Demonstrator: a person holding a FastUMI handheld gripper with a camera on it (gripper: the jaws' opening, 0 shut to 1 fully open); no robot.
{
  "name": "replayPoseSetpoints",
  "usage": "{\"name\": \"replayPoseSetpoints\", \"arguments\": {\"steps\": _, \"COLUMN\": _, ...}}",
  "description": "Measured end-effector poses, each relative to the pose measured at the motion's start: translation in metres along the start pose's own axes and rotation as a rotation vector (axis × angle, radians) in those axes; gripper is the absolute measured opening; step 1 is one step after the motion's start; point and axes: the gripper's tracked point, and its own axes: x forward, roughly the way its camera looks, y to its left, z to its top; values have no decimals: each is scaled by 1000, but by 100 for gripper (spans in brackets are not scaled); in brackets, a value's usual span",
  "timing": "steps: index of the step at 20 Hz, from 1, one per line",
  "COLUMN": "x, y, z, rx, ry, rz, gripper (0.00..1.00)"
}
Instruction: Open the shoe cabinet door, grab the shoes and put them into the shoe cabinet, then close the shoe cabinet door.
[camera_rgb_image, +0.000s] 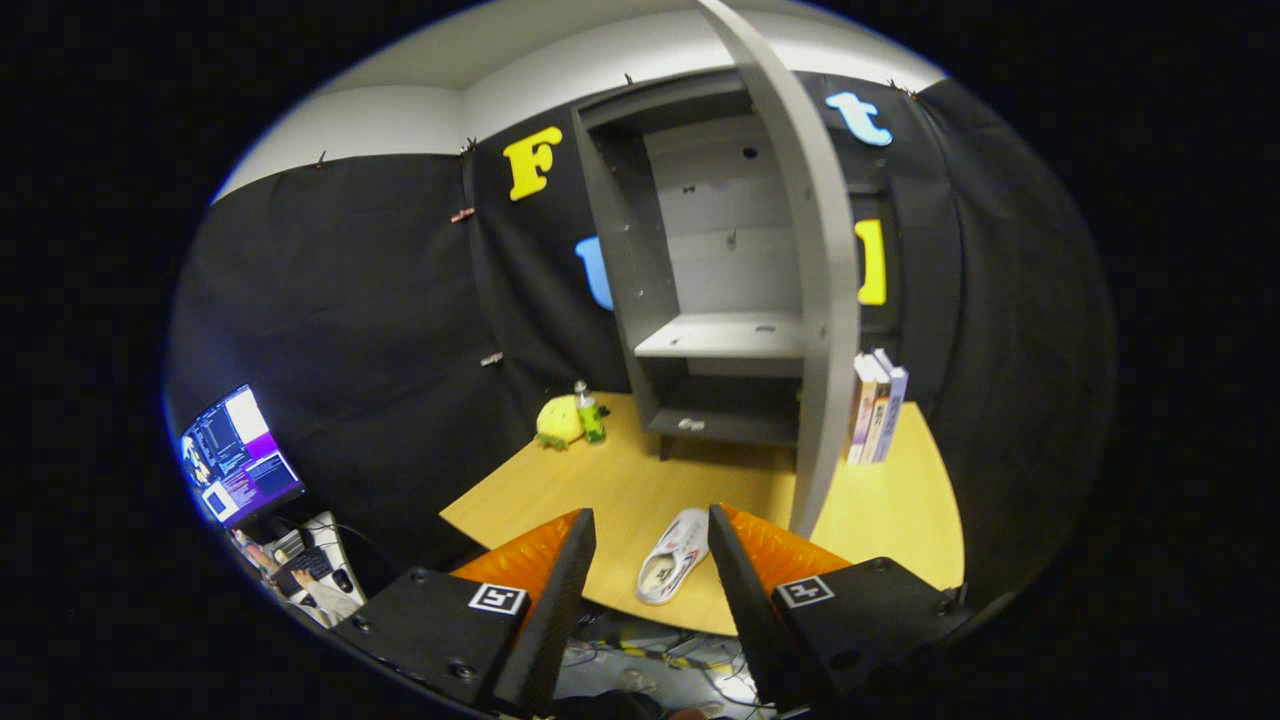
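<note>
Between spread fingers (650, 560), shoe (674, 567); cabinet (655, 300) open.

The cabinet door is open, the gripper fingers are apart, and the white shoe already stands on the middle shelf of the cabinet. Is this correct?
Not quite. In the gripper view the white shoe lies on the table, between the fingers of the open gripper, not on the middle shelf. The cabinet door is indeed open.

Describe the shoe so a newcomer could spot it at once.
Start at the tall grey shoe cabinet on the pale wooden table, its door swung open. Nearer than the door's lower edge lies a single white sneaker, just ahead of the open gripper and between its fingers. It is the only footwear there.
</note>
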Motion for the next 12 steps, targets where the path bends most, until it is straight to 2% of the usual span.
{"name": "replayPoseSetpoints", "arguments": {"steps": 1, "x": 10, "y": 4, "z": -15, "rx": 5, "ry": 46, "rz": 1, "gripper": 80}}
{"name": "replayPoseSetpoints", "arguments": {"steps": 3, "x": 42, "y": 7, "z": -45, "rx": -7, "ry": 114, "rz": -19, "gripper": 80}}
{"name": "replayPoseSetpoints", "arguments": {"steps": 5, "x": 76, "y": 3, "z": -75, "rx": -5, "ry": 179, "rz": -56, "gripper": 86}}
{"name": "replayPoseSetpoints", "arguments": {"steps": 9, "x": 141, "y": 10, "z": -130, "rx": 97, "ry": 278, "rz": -86, "gripper": 86}}
{"name": "replayPoseSetpoints", "arguments": {"steps": 12, "x": 190, "y": 0, "z": -162, "rx": 141, "ry": 309, "rz": -152, "gripper": 86}}
